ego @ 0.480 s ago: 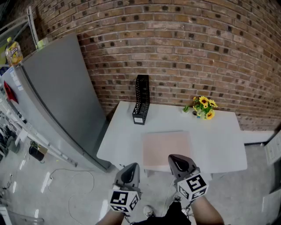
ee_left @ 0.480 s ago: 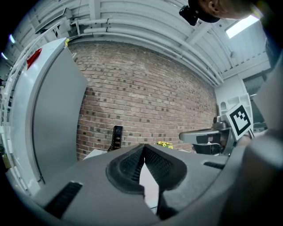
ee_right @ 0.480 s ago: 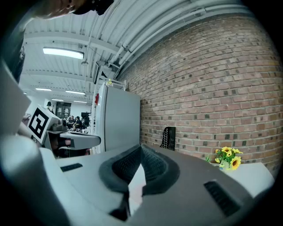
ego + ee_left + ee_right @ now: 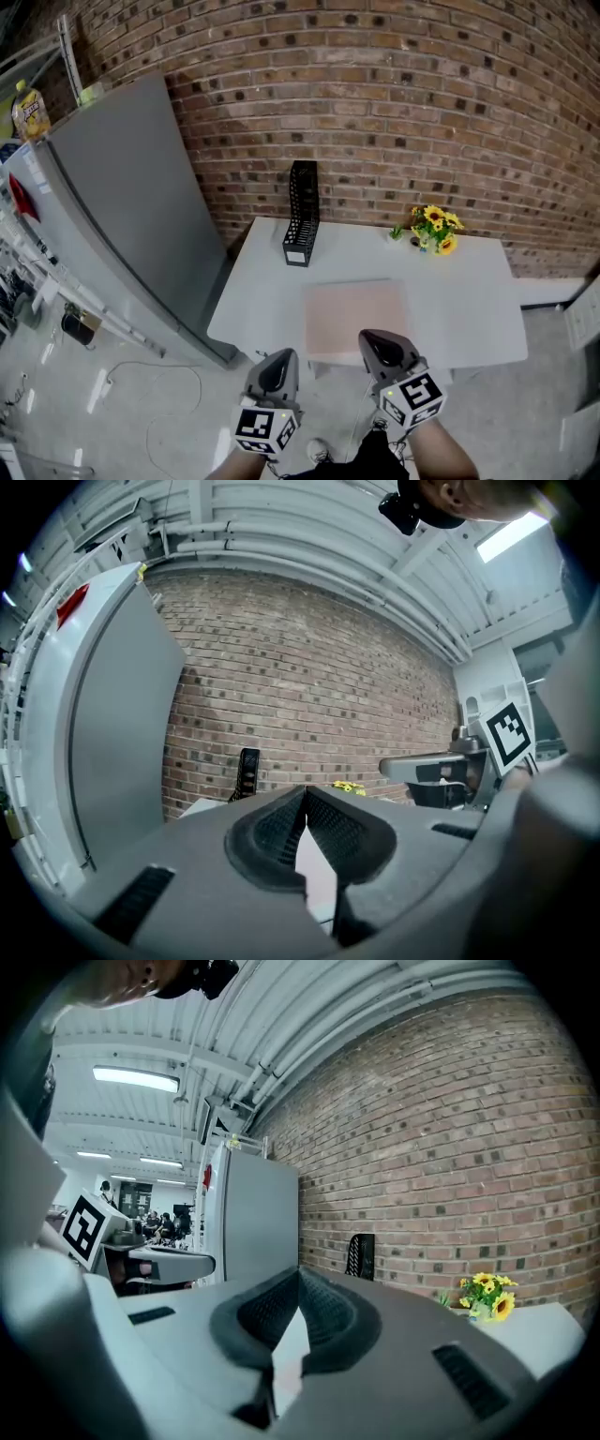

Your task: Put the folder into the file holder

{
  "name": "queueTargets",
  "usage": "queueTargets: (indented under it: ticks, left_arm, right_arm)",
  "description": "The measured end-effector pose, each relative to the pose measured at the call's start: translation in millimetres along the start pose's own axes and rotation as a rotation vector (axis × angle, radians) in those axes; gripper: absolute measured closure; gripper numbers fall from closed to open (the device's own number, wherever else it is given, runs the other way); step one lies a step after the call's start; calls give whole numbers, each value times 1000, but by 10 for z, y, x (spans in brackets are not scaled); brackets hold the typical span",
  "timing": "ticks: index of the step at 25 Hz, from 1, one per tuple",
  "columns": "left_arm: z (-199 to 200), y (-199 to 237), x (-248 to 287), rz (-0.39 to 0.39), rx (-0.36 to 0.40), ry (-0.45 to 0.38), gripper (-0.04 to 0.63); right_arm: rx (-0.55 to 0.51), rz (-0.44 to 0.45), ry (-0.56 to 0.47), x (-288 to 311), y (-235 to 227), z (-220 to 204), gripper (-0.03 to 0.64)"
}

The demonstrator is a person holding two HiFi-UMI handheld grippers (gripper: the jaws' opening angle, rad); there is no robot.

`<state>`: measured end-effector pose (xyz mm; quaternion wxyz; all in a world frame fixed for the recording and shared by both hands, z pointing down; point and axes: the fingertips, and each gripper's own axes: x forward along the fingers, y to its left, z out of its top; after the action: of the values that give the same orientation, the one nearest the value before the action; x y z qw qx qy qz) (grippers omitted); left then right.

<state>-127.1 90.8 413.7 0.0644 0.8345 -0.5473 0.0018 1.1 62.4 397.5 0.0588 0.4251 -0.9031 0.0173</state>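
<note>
Ahead of both units stands a white desk [image 4: 469, 300], set against a brick wall [image 4: 375, 103].

Left hand-held gripper [image 4: 278, 356]: jaws brought together, the ribbed pads meeting at their tips. It is held roughly level, short of the desk's near edge.

Right hand-held gripper [image 4: 377, 337]: same condition, jaws together and pad against pad. It is held just beside the left unit and slightly further forward.

Folder [image 4: 356, 314]: pale pink, lying flat on the desk by the near edge. It lies directly ahead of the right hand-held gripper and ahead and to the right of the left one. In the head view the right unit's tip overlaps the folder's near edge. It appears to sit above and short of it rather than touching, but that angle does not settle the matter.

File holder [image 4: 302, 214]: black mesh, upright, at the far left part of the desk. It stands beyond the folder and well apart from it, ahead of the left hand-held gripper.

Other items: yellow flowers [image 4: 436, 228] at the far right of the desk, ahead and right of the right unit. A tall grey cabinet [image 4: 122, 206] stands to the left of the left unit (a bottle [image 4: 30, 111] sits on top).
</note>
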Motion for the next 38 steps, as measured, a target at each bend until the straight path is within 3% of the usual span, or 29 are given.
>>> queueTargets:
  ticks: [12, 15, 25, 32, 38]
  left_arm:
    - [-32, 56, -16, 10, 9, 1, 588]
    - [-20, 71, 33, 21, 10, 1, 588]
    - [-16, 61, 395, 119, 4, 10, 580]
    - [-52, 68, 717, 186, -8, 37, 449]
    - [-173, 64, 972, 249, -36, 75, 393]
  right_arm:
    - [-34, -11, -31, 32, -21, 63, 612]
    - [-28, 8, -33, 97, -83, 86, 552]
    - [-49, 136, -14, 386, -403, 70, 497]
    - [-63, 241, 2, 677, -691, 55, 460]
    - [-75, 338, 24, 926, -895, -43, 439]
